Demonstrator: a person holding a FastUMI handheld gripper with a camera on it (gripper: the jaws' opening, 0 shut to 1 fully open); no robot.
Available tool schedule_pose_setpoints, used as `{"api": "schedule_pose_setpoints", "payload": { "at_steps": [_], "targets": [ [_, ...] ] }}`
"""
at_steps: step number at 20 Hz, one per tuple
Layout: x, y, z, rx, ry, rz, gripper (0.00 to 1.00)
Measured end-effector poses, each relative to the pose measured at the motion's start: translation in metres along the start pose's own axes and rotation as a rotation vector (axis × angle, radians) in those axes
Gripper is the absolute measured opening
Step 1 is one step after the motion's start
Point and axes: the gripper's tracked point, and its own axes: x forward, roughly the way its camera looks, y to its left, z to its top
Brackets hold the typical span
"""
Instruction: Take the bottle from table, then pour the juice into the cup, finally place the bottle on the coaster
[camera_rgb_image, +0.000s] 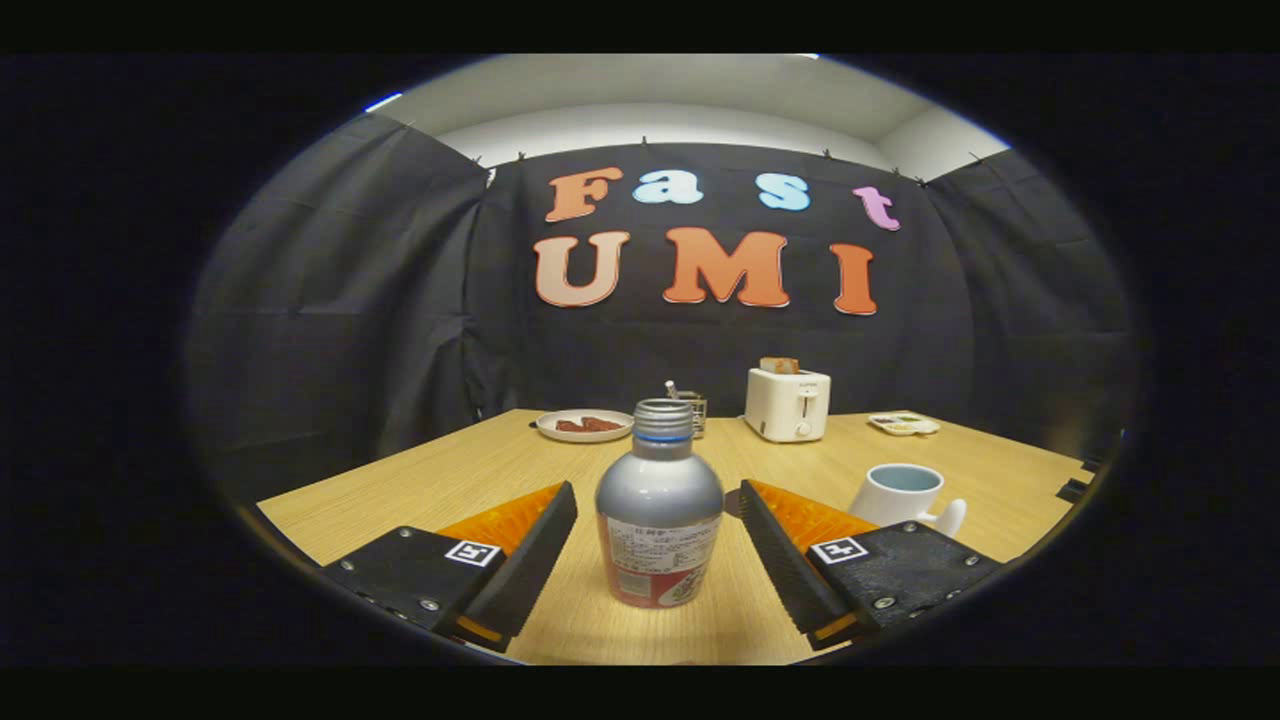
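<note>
A silver bottle (659, 510) with a screw neck and a red and white label stands upright on the wooden table (450, 480). It sits between the fingers of my gripper (658, 500), which is open, with a gap on each side of the bottle. A white cup (903, 495) with a pale blue inside stands beyond the right finger, its handle toward me.
At the back of the table are a white plate (584, 425) with reddish food, a small metal holder (690, 408) behind the bottle, a white toaster (787, 403) with bread in it, and a small tray (904, 424) at the far right.
</note>
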Motion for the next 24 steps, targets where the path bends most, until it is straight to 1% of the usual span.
{"api": "schedule_pose_setpoints", "payload": {
  "at_steps": [5,9,12,13,14,16,17,22,24],
  "targets": [
    [0.006,-0.010,-0.028,-0.027,0.076,-0.034,0.97],
    [0.010,-0.001,-0.045,0.002,0.124,0.005,0.97],
    [0.013,-0.007,-0.059,-0.032,0.169,-0.010,0.97],
    [0.013,-0.005,-0.060,-0.036,0.173,-0.002,0.96],
    [0.014,-0.002,-0.062,-0.034,0.174,0.009,0.95],
    [0.017,0.000,-0.066,-0.024,0.172,0.019,0.88],
    [0.015,-0.002,-0.064,-0.011,0.161,0.014,0.81],
    [0.015,0.002,-0.059,-0.004,0.143,0.038,0.76],
    [0.014,0.001,-0.051,0.027,0.140,0.046,0.75]
  ]
}}
